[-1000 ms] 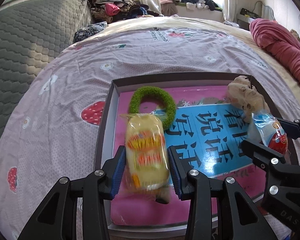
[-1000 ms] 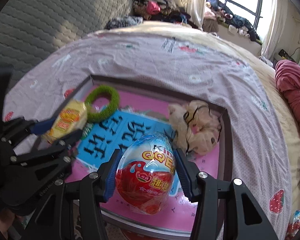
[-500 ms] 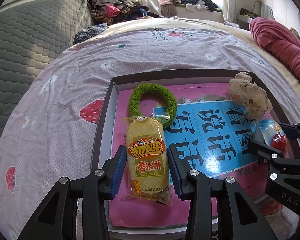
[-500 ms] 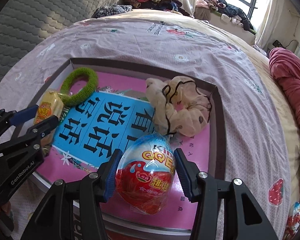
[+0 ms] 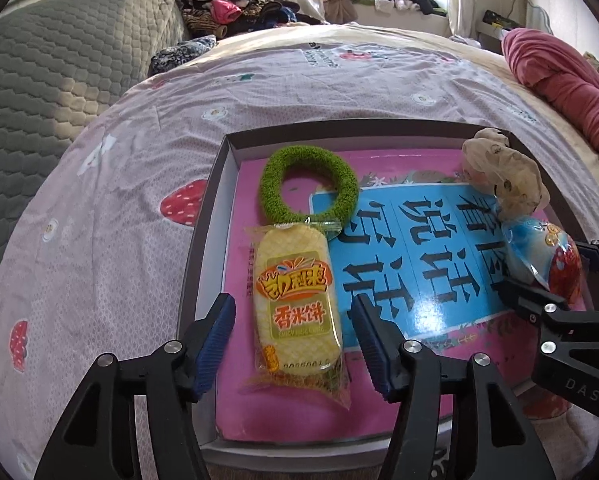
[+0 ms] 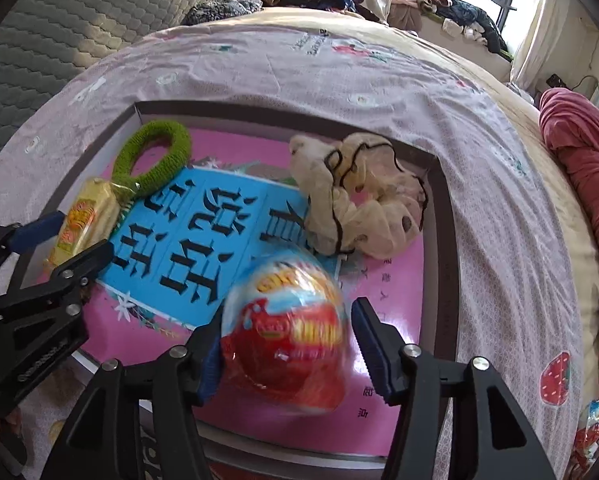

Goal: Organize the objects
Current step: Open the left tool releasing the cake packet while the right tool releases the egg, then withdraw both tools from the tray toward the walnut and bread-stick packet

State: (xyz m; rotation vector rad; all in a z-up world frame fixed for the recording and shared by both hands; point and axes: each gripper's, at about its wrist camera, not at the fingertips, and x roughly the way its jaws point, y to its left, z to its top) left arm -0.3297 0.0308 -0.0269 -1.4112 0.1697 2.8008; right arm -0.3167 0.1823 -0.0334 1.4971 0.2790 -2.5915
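Yellow rice-cracker packet (image 5: 297, 300) lies flat in the shallow box (image 5: 203, 240), between my left hand-held gripper's (image 5: 293, 346) opening jaws, clear of both pads. My right hand-held gripper (image 6: 285, 344) is opening too; the blurred red-and-blue egg toy (image 6: 285, 332) sits between its jaws, apparently touching only the left pad.

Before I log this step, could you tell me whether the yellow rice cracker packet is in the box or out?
In: the packet lies flat on the box's pink floor.
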